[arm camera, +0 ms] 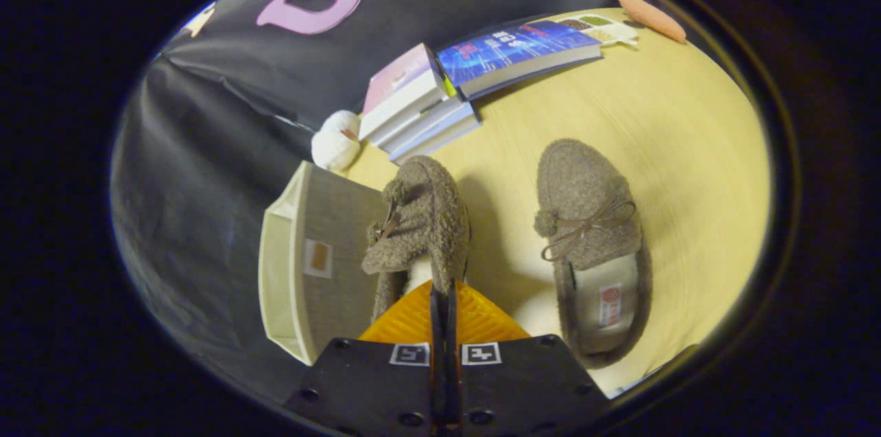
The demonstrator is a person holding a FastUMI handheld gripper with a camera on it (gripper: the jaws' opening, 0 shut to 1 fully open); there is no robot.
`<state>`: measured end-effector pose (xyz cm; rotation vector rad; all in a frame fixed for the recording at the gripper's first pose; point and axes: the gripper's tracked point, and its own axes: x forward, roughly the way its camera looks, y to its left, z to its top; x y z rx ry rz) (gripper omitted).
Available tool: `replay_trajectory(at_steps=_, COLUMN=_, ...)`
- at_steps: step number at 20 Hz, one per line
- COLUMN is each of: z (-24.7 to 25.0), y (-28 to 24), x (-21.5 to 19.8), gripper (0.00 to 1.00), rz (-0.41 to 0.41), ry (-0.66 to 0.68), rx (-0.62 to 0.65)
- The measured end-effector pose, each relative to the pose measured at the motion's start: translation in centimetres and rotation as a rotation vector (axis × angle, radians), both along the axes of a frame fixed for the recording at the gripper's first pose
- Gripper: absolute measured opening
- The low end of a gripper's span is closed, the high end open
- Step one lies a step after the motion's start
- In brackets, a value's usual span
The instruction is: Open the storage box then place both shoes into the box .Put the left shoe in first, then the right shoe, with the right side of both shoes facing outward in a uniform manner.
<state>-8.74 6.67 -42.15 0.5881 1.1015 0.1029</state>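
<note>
Gripper (444,292) fingers nearly together, pinching the heel rim of one brown shoe (420,217), I think; contact's hidden. Its sole is out of sight. Storage box (303,265) at 9 o'clock, touching it. Second shoe (592,244) at 3 o'clock on table (688,148).

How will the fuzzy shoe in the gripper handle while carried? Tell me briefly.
The gripped shoe looks soft, so it probably sags. The gripper is closed on its heel rim; the toe hangs beyond the fingers and may swing. It seems light, and its woolly surface should resist slipping. The storage box lies beside it.
</note>
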Motion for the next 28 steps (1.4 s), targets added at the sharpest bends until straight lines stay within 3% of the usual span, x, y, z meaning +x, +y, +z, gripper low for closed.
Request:
replay_trajectory(at_steps=9, z=14.2, y=6.6, x=4.7, gripper=0.03, rz=0.051, ry=-0.238, rx=0.131)
replay_trajectory(at_steps=12, z=15.9, y=10.7, x=5.5, gripper=0.03, rz=0.094, ry=-0.251, rx=0.187)
replay_trajectory(at_steps=19, z=10.9, y=19.5, x=3.2, gripper=0.03, rz=0.203, ry=-0.126, rx=0.189)
replay_trajectory(at_steps=28, z=2.7, y=23.7, x=0.4, gripper=0.03, rz=0.233, ry=0.008, rx=0.043)
